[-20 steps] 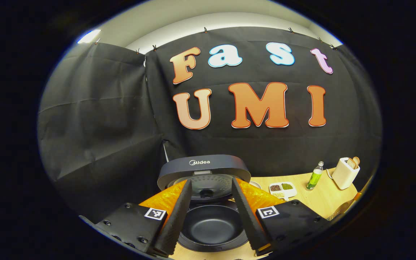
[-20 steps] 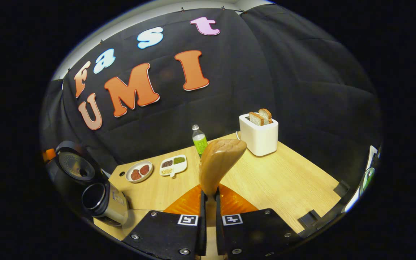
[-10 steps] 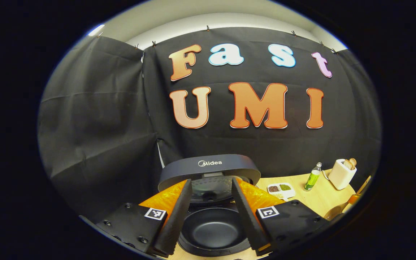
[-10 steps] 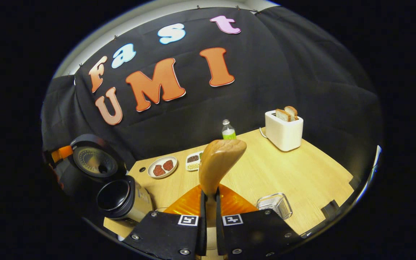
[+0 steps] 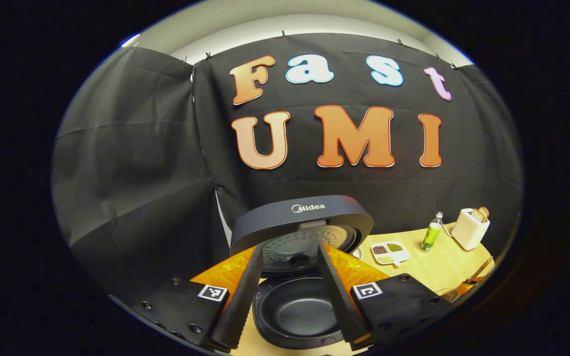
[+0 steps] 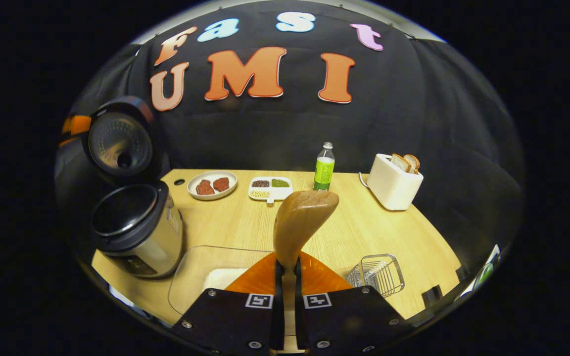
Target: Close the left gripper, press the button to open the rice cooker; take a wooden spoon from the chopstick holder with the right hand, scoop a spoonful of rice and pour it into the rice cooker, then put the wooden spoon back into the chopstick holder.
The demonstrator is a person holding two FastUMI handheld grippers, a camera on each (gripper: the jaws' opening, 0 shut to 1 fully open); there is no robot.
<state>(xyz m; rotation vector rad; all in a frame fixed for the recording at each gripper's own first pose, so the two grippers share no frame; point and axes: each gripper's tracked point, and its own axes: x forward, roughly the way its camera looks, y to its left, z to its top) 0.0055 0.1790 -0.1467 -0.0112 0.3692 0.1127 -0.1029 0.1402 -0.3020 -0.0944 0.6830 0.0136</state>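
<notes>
We hold the wooden spoon (image 6: 301, 222) clamped by its handle between the right gripper (image 6: 285, 277) fingers, bowl up and empty. Over the last second this view has swung left and tipped down, so a clear rice container (image 6: 201, 277) with white rice now lies just under the gripper on the bench (image 6: 364, 232), the wire chopstick holder (image 6: 376, 274) just beside it. We judge the scoop comes next. Farther off, the rice cooker (image 6: 134, 230) stands open at the bench's left end, pot empty. The left gripper (image 5: 287, 291) hovers over that pot, fingers apart, holding nothing, and has drifted slightly. Plates, bottle (image 6: 323, 168) and toaster (image 6: 394, 180) sit at the back.
</notes>
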